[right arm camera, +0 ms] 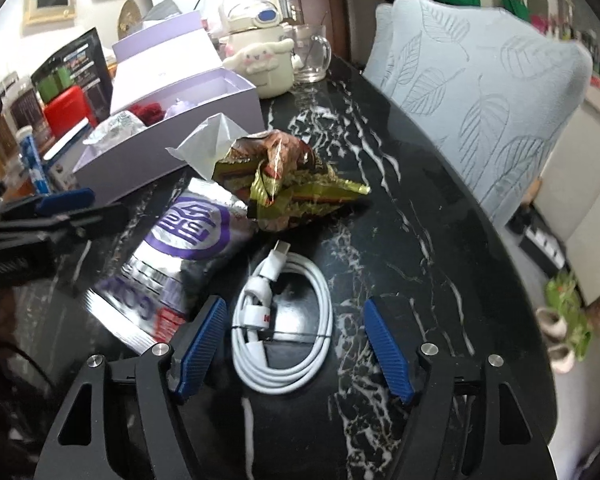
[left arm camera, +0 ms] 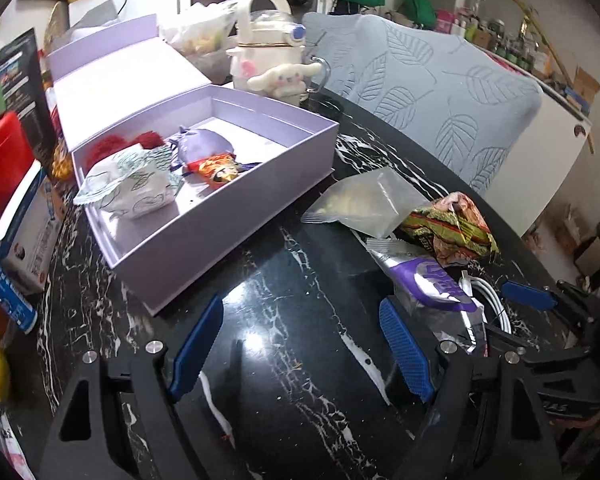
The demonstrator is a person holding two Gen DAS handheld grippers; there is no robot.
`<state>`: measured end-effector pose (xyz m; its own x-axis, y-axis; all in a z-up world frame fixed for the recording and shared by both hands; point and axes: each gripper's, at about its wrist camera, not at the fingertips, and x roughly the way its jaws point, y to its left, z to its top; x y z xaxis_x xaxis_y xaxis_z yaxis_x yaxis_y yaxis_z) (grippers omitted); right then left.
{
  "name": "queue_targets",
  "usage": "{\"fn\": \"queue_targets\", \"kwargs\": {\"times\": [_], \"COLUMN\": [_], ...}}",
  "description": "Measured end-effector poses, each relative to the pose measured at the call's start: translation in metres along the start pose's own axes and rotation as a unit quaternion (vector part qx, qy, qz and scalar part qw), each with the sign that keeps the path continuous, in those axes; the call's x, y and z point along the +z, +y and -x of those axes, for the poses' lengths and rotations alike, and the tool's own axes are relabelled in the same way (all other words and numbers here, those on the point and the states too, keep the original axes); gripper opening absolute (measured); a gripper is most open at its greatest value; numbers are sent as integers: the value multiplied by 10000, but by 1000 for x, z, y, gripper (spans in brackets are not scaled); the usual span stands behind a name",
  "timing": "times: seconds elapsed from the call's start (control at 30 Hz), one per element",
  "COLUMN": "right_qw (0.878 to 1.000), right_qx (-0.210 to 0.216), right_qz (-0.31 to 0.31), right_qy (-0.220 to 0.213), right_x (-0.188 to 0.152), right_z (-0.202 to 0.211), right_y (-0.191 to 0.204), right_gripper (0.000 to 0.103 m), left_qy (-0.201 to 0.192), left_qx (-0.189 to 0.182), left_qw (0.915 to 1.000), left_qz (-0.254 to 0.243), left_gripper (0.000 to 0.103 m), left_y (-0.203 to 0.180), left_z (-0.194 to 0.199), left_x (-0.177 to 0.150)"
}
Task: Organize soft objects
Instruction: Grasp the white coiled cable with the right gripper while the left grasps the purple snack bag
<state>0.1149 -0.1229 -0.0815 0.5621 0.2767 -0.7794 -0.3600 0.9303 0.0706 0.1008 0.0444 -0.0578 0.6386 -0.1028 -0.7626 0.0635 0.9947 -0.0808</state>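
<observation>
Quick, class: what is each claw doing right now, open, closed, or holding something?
Left claw: open, empty, over bare table.
Right claw: open, holding nothing; the white cable lies between its fingers.

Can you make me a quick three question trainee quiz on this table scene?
1. True or false: the lavender box holds nothing.
2. What lies between the right gripper fingers?
A. white cable
B. glass mug
C. silver and purple packet
3. Fill in: the left gripper hangs over bare ____ tabletop.

Key: 1 false; 2 A; 3 black marble.
</observation>
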Motion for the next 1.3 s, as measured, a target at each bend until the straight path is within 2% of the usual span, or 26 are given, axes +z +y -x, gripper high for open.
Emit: {"fn": "queue_targets", "kwargs": {"times": [0.1, 0.17, 0.2, 0.43, 0.7, 1.0, 1.07, 1.17, 1.23, 1.3], "right_qw": [9995, 9989, 9989, 9991, 9990, 9969, 9965, 9963, 9963, 9956], "right_qx": [-233, -329, -298, -274, -438, -732, -781, -799, -770, -820], "right_qz": [198, 316, 324, 319, 28, -256, -283, -297, -356, -422], "right_qy": [-24, -103, -138, -114, -89, -96, -105, -114, -117, -139], "right_x": [-2, -4, -4, -7, -15, -26, -25, -23, -23, -23], "right_z": [-2, -1, 0, 6, 17, 30, 30, 27, 25, 24], "right_y": [5, 9, 10, 2, -29, -57, -60, -60, -61, -62], "right_gripper": [72, 61, 51, 50, 50, 51, 51, 56, 75, 78], "left_qy": [-51, -96, -122, -192, -14, 453, 582, 652, 671, 712], "left_qx": [4, -11, -20, -341, -712, -574, -652, -643, -565, -585], "left_qw": [10000, 10000, 9999, 9990, 9960, 9953, 9946, 9947, 9952, 9950], "left_qz": [14, -12, -34, -221, -534, -628, -553, -458, -432, -395], "left_gripper": [81, 81, 81, 81, 81, 81, 81, 81, 80, 75], "left_y": [1, -1, -3, -23, -61, -78, -77, -73, -70, -68], "left_z": [5, 8, 9, 11, -2, -33, -39, -43, -45, -47], "left_x": [0, 1, 2, 8, 10, 9, 8, 8, 7, 6]}}
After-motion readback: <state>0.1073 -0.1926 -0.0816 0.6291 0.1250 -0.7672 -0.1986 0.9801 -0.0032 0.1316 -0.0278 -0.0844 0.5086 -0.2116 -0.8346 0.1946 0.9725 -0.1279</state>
